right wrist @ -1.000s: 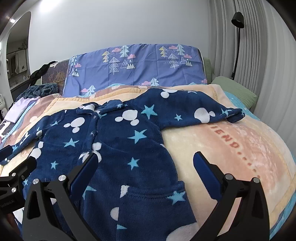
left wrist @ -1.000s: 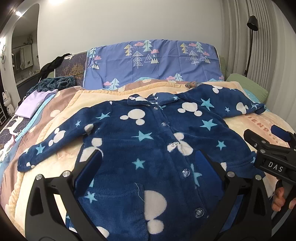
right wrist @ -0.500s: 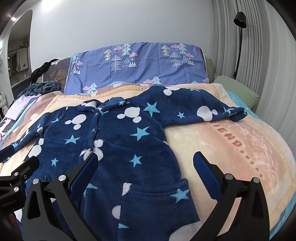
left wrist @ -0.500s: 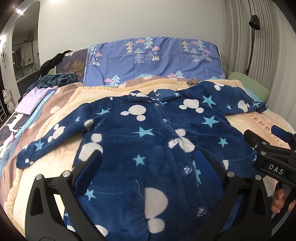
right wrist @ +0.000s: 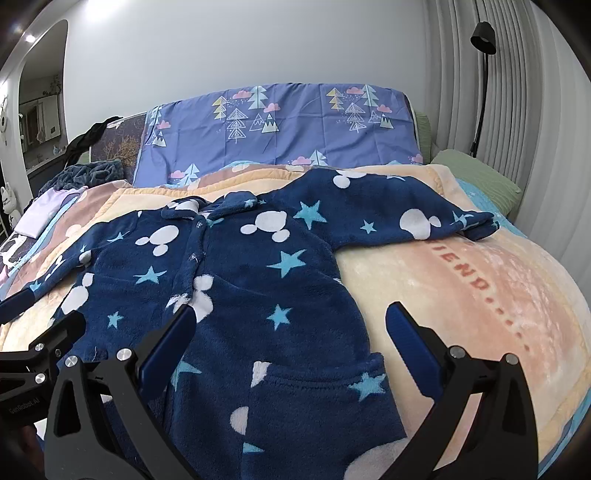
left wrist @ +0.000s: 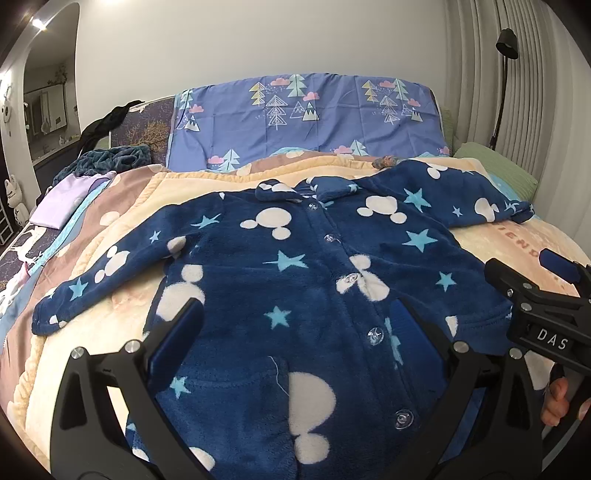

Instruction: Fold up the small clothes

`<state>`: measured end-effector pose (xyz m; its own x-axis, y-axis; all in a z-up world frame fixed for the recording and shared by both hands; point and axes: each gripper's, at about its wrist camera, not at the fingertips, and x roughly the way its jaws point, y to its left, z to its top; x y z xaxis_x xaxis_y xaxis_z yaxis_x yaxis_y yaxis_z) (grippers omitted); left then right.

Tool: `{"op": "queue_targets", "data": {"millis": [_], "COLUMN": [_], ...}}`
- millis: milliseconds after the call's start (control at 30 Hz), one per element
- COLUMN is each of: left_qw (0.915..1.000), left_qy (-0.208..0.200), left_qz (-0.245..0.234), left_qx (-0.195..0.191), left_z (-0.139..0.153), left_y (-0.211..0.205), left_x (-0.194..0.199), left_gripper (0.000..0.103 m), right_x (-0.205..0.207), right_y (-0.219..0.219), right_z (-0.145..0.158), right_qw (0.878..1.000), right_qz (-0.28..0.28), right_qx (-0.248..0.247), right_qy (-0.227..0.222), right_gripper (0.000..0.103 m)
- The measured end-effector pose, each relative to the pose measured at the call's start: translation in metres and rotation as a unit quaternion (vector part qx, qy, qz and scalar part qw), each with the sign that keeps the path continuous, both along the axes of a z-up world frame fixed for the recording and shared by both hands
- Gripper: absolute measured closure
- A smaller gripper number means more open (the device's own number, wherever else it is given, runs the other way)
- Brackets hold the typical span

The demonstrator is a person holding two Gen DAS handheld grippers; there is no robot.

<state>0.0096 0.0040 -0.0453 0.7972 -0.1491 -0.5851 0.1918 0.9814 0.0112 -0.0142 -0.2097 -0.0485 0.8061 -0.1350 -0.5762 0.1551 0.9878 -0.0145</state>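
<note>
A small navy fleece jacket (left wrist: 303, 273) with white mouse heads, blue stars and clear buttons lies flat and face up on the bed, both sleeves spread out. It also shows in the right wrist view (right wrist: 236, 280). My left gripper (left wrist: 295, 325) is open and empty above the jacket's lower front. My right gripper (right wrist: 291, 325) is open and empty above the jacket's lower right side, near the hem pocket. The right gripper shows in the left wrist view (left wrist: 543, 295) at the right edge, held by a hand.
A peach and yellow blanket (right wrist: 480, 295) covers the bed. A purple pillow (left wrist: 306, 118) with tree prints stands at the headboard. A green pillow (right wrist: 476, 173) lies far right, folded lilac cloth (left wrist: 66, 195) and dark clothes far left. A black lamp (right wrist: 484, 33) stands by the wall.
Both grippers have risen and drawn back a little, so the jacket sits lower and further in both views. Both stay open. The jacket has not moved.
</note>
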Motion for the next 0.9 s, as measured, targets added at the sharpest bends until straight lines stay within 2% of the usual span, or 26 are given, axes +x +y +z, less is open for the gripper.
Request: {"op": "queue_targets", "data": {"millis": [567, 767, 900], "left_qw": [1.0000, 1.0000, 1.0000], "left_qy": [0.005, 0.005, 0.004], "left_qz": [-0.002, -0.002, -0.006], "left_qx": [0.002, 0.000, -0.006], "left_z": [-0.0043, -0.0049, -0.0084], "left_y": [-0.0038, -0.0041, -0.0041], "left_x": [0.0001, 0.0000, 0.0003], "left_gripper": [0.002, 0.002, 0.002], "right_x": [-0.0025, -0.0011, 0.0000], "right_y": [0.0038, 0.0035, 0.0034], "right_z": [-0.0002, -0.0011, -0.0022], "right_qw": [1.000, 1.000, 1.000], "right_qz": [0.007, 0.008, 0.013], "right_qx": [-0.008, -0.007, -0.007], "right_qy": [-0.015, -0.007, 0.000], "right_gripper": [0.004, 0.018, 0.037]}}
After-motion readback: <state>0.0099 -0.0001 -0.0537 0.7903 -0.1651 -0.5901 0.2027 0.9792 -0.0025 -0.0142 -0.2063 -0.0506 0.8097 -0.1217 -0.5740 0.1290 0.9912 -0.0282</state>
